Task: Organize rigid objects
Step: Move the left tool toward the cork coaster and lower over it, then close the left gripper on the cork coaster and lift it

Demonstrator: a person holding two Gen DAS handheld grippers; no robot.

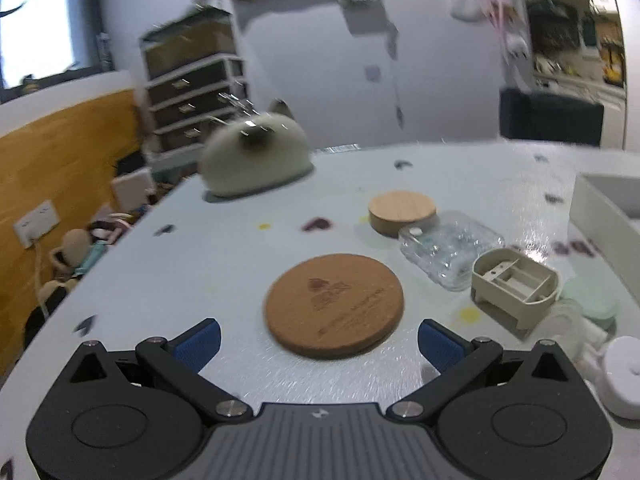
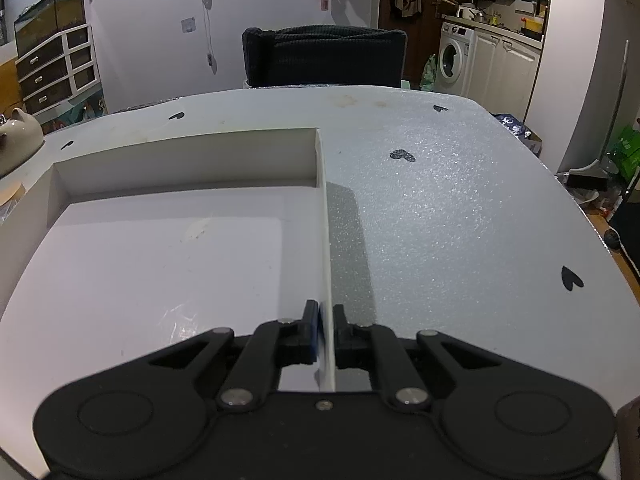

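Only on the left wrist view: left gripper [image 1: 319, 338] spread wide, empty, cork coaster [image 1: 334, 307] at 12 o'clock. Right wrist view: right gripper [image 2: 327, 330] clamped on white tray [image 2: 324, 216] side wall.

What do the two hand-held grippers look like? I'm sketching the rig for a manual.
Both look alike. The left hand-held gripper has a matte black body with two round housings, black linkage arms with silver screws, a grey ribbed centre panel and blue finger pads. The right hand-held gripper shows the same black body, silver screws and a blue pad. No cables, hands or sleeves show.
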